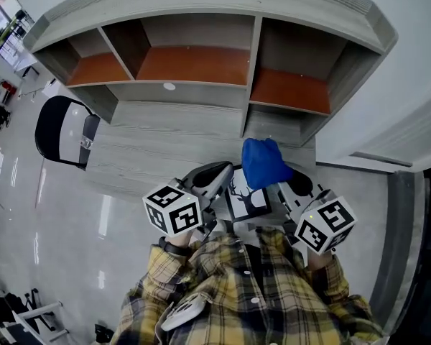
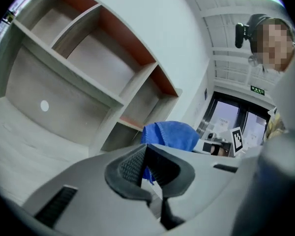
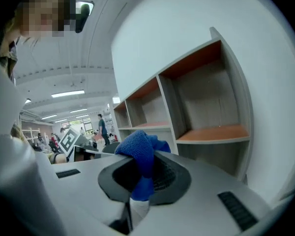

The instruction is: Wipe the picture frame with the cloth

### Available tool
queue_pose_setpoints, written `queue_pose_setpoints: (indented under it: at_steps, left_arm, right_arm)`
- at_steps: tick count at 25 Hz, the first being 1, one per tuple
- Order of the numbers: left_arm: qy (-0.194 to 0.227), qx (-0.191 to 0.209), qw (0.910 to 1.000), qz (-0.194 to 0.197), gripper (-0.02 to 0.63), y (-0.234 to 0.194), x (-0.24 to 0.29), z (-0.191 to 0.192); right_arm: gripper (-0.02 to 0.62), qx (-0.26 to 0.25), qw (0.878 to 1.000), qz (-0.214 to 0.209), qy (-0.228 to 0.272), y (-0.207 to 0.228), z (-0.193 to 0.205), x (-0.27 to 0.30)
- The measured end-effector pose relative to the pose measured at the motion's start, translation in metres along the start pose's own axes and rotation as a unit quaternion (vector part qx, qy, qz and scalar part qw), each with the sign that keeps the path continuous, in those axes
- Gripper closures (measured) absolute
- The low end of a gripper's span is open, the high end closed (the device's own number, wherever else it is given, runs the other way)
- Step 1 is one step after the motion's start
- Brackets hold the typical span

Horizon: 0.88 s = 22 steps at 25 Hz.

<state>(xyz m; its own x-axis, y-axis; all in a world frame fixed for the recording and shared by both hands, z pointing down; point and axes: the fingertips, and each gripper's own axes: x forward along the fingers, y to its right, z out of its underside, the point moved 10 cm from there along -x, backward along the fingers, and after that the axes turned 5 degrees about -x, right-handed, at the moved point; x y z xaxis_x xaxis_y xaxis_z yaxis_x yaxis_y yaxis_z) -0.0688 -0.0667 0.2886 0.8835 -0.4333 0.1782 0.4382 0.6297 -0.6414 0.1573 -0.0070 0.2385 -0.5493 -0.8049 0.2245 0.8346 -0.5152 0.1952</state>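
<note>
Both grippers are raised in front of my chest, with the picture frame (image 1: 246, 196), a black deer print on white, between them. My left gripper (image 1: 217, 190) is shut on the frame's left edge. Only a pale sliver of the frame (image 2: 153, 190) shows between its closed jaws in the left gripper view (image 2: 146, 168). The blue cloth (image 1: 262, 162) bunches above the frame, and my right gripper (image 1: 289, 192) is shut on it. In the right gripper view the cloth (image 3: 140, 149) bulges out over the closed jaws (image 3: 140, 173). The cloth (image 2: 169, 134) also shows beyond the left jaws.
A grey shelf unit (image 1: 194, 63) with orange-brown shelf boards stands ahead against the white wall, above a grey desktop (image 1: 172, 139). A black chair (image 1: 61, 131) stands at the left on the glossy floor. A person walks far off (image 3: 103, 127) in the open office.
</note>
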Motion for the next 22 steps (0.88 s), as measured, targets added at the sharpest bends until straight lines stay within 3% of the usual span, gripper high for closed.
queue_pose_setpoints:
  at_steps: [8, 22]
  left_arm:
    - [0.02, 0.049, 0.9986, 0.006, 0.601, 0.026, -0.004, -0.02]
    - [0.015, 0.036, 0.9992, -0.001, 0.601, 0.017, -0.003, -0.019]
  right_arm:
    - [0.561, -0.019, 0.999, -0.011, 0.029, -0.007, -0.013, -0.001]
    - [0.561, -0.031, 0.999, -0.014, 0.003, 0.001, -0.012, -0.001]
